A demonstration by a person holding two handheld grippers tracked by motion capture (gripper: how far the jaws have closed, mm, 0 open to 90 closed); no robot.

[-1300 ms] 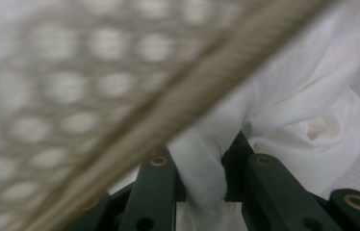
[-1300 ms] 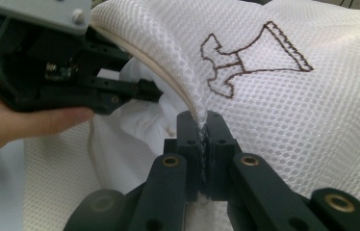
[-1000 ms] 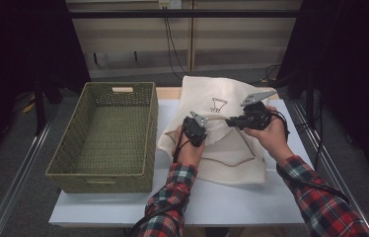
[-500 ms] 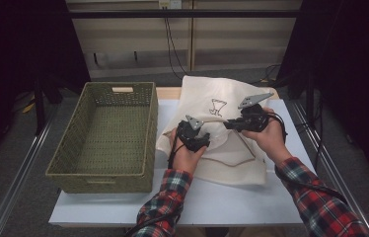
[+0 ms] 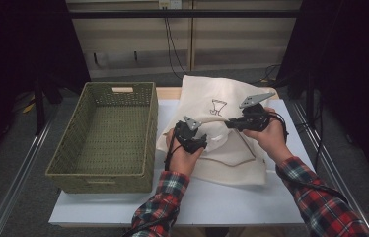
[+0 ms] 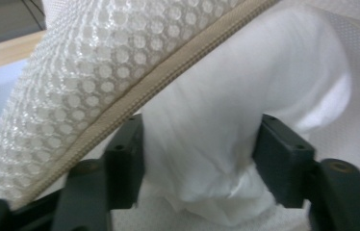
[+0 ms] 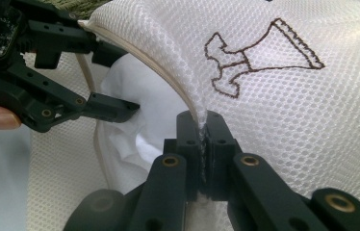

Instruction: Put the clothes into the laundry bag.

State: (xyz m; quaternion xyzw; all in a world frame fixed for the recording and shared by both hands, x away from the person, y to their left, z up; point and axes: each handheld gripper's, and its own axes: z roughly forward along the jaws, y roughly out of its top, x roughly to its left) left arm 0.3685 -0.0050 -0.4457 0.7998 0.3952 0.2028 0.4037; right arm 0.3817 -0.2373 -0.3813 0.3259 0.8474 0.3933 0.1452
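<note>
A white mesh laundry bag (image 5: 227,165) with a brown drawing (image 7: 260,57) lies on the table. My right gripper (image 7: 202,130) is shut on the bag's zipper edge (image 7: 168,72) and holds the mouth lifted; it appears in the high view too (image 5: 228,123). My left gripper (image 6: 199,154) is at the bag's mouth with a wad of white cloth (image 6: 202,120) between its jaws. These jaws have just been closing, and both pads press the cloth. From the right gripper view, the left gripper (image 7: 118,79) reaches in from the left. The mesh (image 6: 96,62) hangs over it.
An empty green woven basket (image 5: 116,94) stands at the left of the white table (image 5: 222,202), close beside the bag. Bare tabletop lies in front of the bag. Dark floor and metal rails run along both sides.
My left gripper has shifted slightly right, toward the bag's mouth. The right gripper and the raised bag edge have stayed where they were.
</note>
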